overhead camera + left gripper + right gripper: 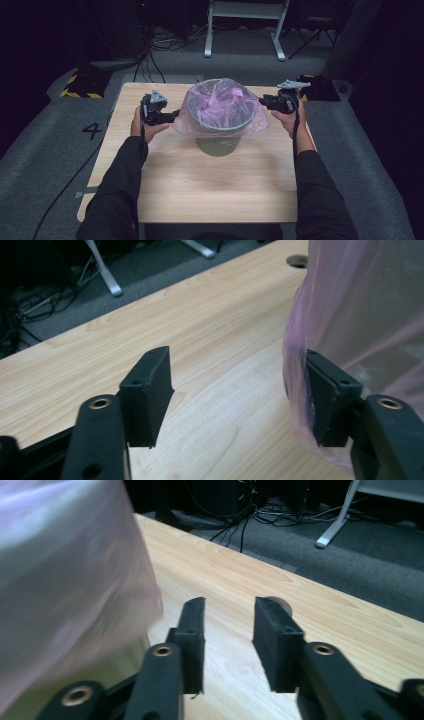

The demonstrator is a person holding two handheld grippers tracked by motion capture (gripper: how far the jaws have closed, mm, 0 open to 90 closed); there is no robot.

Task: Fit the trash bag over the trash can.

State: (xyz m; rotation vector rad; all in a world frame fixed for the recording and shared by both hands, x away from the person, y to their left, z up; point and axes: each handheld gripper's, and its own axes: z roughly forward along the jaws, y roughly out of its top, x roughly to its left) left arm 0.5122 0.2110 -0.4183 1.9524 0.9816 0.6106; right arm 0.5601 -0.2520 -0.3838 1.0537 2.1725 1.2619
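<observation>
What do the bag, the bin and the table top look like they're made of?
Bag: thin plastic film, pink tinted and translucent, since it crinkles and the bin shows through. Bin: smooth, matte grey-green, probably plastic, though painted metal is possible. Table: pale wood grain, very even and flat, so likely laminate rather than solid wood.

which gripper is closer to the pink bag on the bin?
Left. The left gripper has one open jaw against the pink bag. The right gripper sits open just beside it, apart.
</observation>
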